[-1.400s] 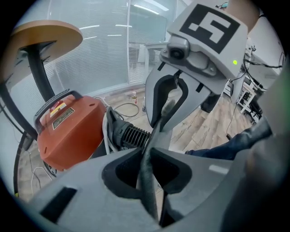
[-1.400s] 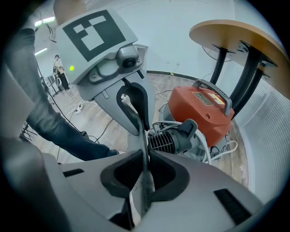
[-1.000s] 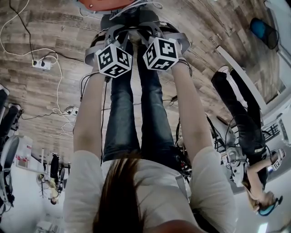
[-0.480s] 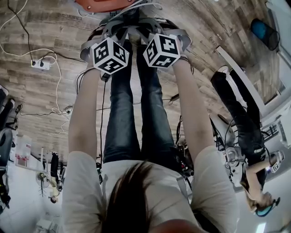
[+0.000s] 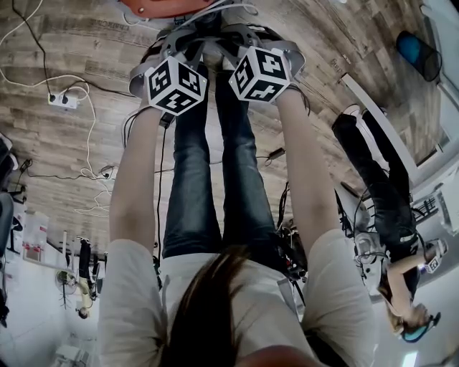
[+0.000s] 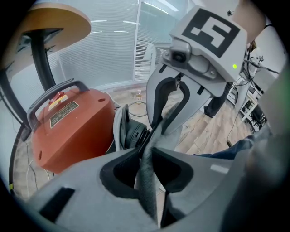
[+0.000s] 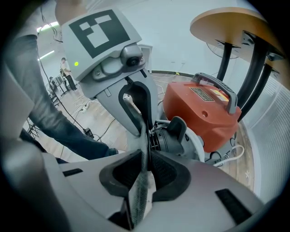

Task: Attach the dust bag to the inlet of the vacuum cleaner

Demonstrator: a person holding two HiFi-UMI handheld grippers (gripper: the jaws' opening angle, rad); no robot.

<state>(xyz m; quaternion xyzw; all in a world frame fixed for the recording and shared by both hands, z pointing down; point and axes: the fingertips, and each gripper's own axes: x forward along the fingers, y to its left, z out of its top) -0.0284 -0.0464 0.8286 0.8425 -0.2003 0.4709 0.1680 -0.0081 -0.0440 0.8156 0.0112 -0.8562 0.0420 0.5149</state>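
The orange vacuum cleaner [image 6: 72,127] [image 7: 204,118] stands on the wooden floor, only its edge [image 5: 161,7] showing at the top of the head view. Its black inlet [image 6: 133,131] [image 7: 170,138] sticks out toward both grippers. The grey dust bag [image 6: 147,181] [image 7: 140,195] hangs in front of the inlet, its collar right against it. My left gripper [image 6: 148,152] [image 5: 188,44] and right gripper [image 7: 146,156] [image 5: 233,41] face each other with the fabric between their pads. Both sets of jaws are opening, the pads still touching the cloth.
A round wooden table on a black leg [image 6: 43,59] [image 7: 249,59] stands over the vacuum. A power strip [image 5: 57,100] and cables lie on the floor at the left. Another person [image 5: 380,186] sits at the right. My own legs [image 5: 208,179] are below the grippers.
Both grippers sit slightly higher in the head view, close to the vacuum as before. Nothing else visibly differs.
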